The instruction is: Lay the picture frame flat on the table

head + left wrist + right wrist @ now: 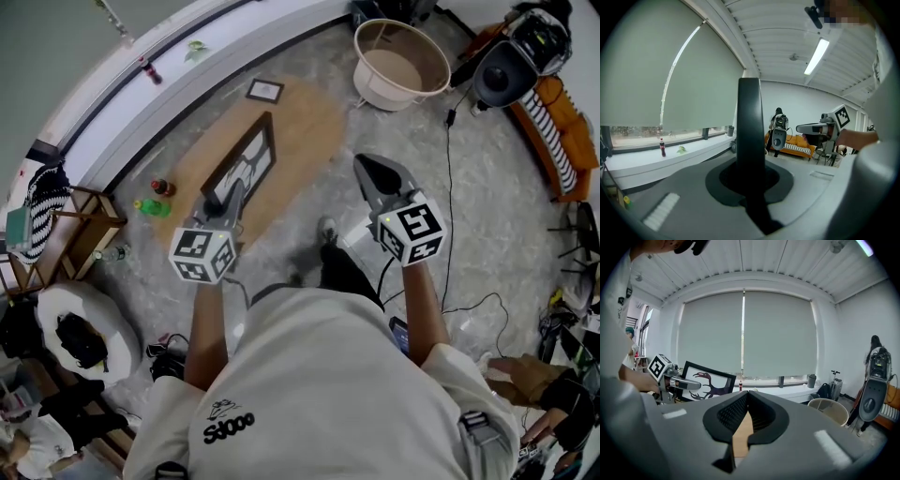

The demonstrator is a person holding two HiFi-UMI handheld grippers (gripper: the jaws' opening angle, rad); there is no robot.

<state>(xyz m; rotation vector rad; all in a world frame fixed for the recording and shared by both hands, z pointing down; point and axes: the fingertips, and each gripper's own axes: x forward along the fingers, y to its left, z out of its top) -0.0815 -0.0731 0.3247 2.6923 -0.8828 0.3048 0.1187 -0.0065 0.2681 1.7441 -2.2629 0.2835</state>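
A black-bordered picture frame (246, 157) with a bird drawing stands on its edge on the oval wooden table (309, 127), its face turned toward my right side. My left gripper (228, 199) is shut on the frame's near edge; in the left gripper view that edge is a black upright bar (750, 136) between the jaws. My right gripper (378, 175) hovers off the table's near right side, shut and holding nothing. The right gripper view shows the frame (710, 381) with the left gripper (696, 385) on it.
A small framed photo (265, 90) lies at the table's far end. A round beige basket (401, 62) stands beyond on the right. Two bottles (155, 198) sit on the floor left of the table. A cable (448, 178) runs along the floor on the right.
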